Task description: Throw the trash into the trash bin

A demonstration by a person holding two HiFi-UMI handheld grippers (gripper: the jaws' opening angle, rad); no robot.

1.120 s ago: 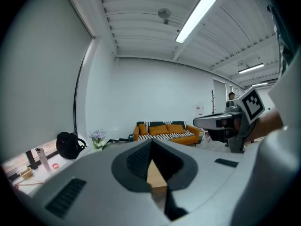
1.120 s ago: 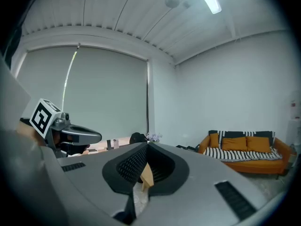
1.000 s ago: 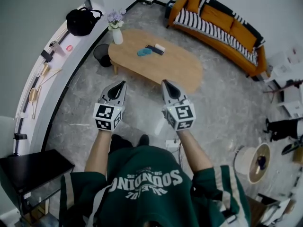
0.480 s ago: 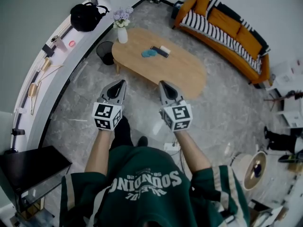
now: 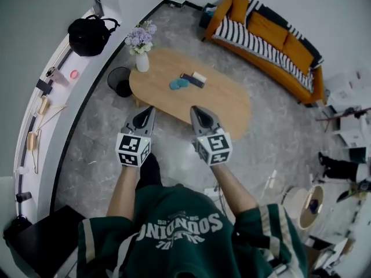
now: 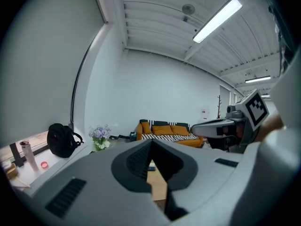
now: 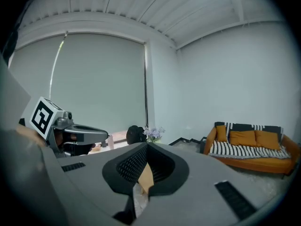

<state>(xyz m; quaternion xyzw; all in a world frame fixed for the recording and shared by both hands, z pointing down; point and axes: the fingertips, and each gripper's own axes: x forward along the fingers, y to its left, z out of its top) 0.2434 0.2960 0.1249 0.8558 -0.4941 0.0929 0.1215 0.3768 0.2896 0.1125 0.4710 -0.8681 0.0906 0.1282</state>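
1. Both grippers are empty and pressed together. The left gripper (image 5: 151,109) and the right gripper (image 5: 195,109) are held side by side and show against the near edge of the table (image 5: 226,106). Each gripper's own view shows its tips meeting with nothing between them.
2. The likely trash is the crumpled teal thing (image 5: 178,83) lying near the middle of the table top. It lies just beside a dark flat thing (image 5: 191,80) and a small pale thing (image 5: 199,76). Whether those two are trash as well is too small to tell.
3. The bin (image 5: 120,81) stands on the floor at the table's left end, close to the vase of flowers (image 5: 141,57) that sits on that end.
4. The step in hand looks like the approach, so the task has hardly begun.
5. The left gripper seems the better pick, since it is on the bin's side.
6. Spread its jaws on the way in, before the tips reach the teal thing, so they do not push it along the table.
7. Come down with one jaw on each side of the crumple and pinch its bulk, not a loose corner. Keep off the dark thing next to it.
8. On the carry, lift clear of the table and pass the vase on its near side, because a brush could tip it.
9. Let go only when the gripper is right over the bin's mouth.
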